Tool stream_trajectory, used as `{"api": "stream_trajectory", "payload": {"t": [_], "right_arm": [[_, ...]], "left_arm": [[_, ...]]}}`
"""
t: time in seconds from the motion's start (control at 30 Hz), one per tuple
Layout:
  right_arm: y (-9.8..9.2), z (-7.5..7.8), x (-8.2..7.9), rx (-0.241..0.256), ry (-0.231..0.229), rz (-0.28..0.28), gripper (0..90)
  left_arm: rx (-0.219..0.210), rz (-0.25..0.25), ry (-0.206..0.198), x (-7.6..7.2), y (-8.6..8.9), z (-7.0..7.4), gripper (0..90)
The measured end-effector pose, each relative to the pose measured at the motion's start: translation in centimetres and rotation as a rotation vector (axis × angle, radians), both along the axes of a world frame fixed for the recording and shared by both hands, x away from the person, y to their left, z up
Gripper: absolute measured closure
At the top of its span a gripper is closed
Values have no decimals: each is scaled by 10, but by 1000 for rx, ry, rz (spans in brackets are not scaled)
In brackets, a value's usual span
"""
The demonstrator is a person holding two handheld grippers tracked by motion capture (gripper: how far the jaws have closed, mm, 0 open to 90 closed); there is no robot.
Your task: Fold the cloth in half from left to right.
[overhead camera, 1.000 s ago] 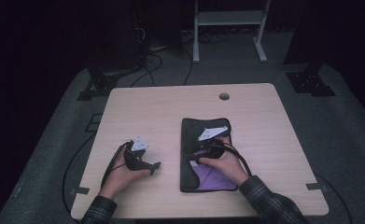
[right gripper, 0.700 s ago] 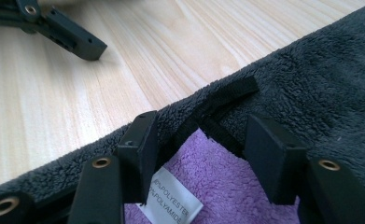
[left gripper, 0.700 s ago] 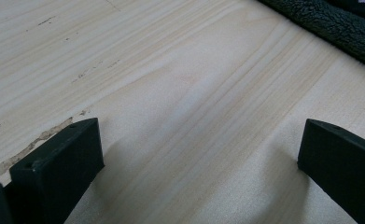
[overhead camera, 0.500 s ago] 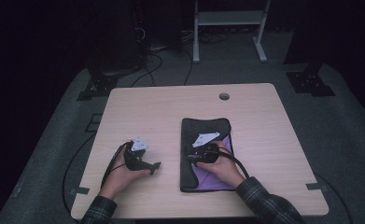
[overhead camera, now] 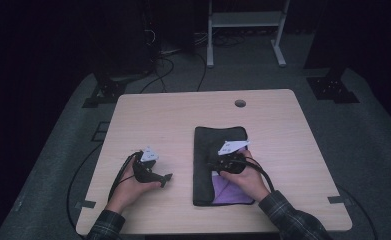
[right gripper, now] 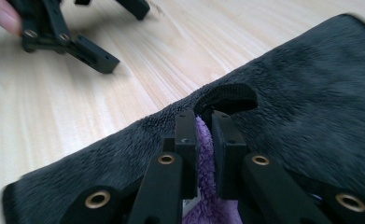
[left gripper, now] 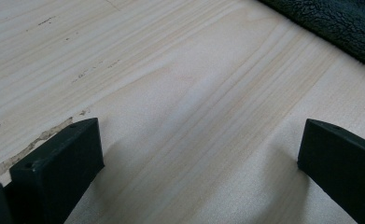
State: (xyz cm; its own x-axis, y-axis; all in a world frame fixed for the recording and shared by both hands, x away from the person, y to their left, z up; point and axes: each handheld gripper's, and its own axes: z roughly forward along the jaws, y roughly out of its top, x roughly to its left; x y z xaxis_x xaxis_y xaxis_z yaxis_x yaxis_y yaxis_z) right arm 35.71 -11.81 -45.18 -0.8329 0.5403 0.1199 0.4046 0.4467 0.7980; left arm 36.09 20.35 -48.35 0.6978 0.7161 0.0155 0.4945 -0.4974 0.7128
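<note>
Dark fleece cloth [right gripper: 311, 93]: right tool [right gripper: 203, 126] pinches its edge, purple lining [right gripper: 203, 186] showing.

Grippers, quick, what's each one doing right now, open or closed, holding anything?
Left gripper: open, empty, over bare table.
Right gripper: shut on the dark cloth, pinching its edge.
</note>
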Motion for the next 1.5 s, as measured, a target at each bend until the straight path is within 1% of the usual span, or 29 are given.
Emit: {"api": "stream_trajectory", "payload": {"t": [0.1, 0.27, 0.33, 0.4, 0.5, 0.67, 0.83, 0.9, 0.97, 1.1, 1.17, 1.23, 1.33, 1.4, 1.43, 1.5], "right_arm": [[-15, 6, -10, 32, -6, -16, 815], [-37, 10, -25, 57, -13, -43, 815], [-45, 10, -31, 65, -10, -54, 814], [-52, 9, -38, 77, 0, -64, 813], [-63, 6, -49, 83, 17, -82, 810], [-77, -1, -64, 62, 23, -107, 798], [-91, -9, -78, 8, 32, -136, 774], [-96, -11, -83, 1, 43, -145, 764], [-102, -12, -89, -18, 45, -156, 755], [-116, -9, -99, 6, 35, -173, 708], [-127, -6, -105, 33, 19, -186, 680], [-139, -3, -109, 58, 1, -211, 664], [-154, -1, -111, 77, -15, -254, 651], [-162, -2, -108, 65, -23, -278, 643], [-163, -2, -106, 63, -22, -284, 638], [-164, -3, -97, 44, -36, -286, 620]], "left_arm": [[0, 0, 0, 0, 0, 0, 0], [0, 0, 0, 0, 0, 0, 0], [-3, 2, -1, 0, 0, 0, 0], [-5, 3, -1, 0, 0, 0, 0], [-4, 2, -3, 0, 0, 0, 0], [-6, 5, -2, 0, 0, 0, 0], [-5, 5, -2, 0, 0, 0, 0], [-4, 5, -1, 0, 0, 0, 0], [-4, 6, -2, -1, 0, 0, 0], [-5, 7, -3, -1, 0, 0, 0], [-3, 7, -4, -1, 0, 0, 0], [-2, 8, -3, -1, 0, 0, 0], [-1, 7, -4, -2, 0, 0, 0], [-2, 7, -4, -2, 0, 0, 0], [-2, 8, -4, -2, 0, 0, 0], [-2, 8, -4, -2, 0, 0, 0]]}}
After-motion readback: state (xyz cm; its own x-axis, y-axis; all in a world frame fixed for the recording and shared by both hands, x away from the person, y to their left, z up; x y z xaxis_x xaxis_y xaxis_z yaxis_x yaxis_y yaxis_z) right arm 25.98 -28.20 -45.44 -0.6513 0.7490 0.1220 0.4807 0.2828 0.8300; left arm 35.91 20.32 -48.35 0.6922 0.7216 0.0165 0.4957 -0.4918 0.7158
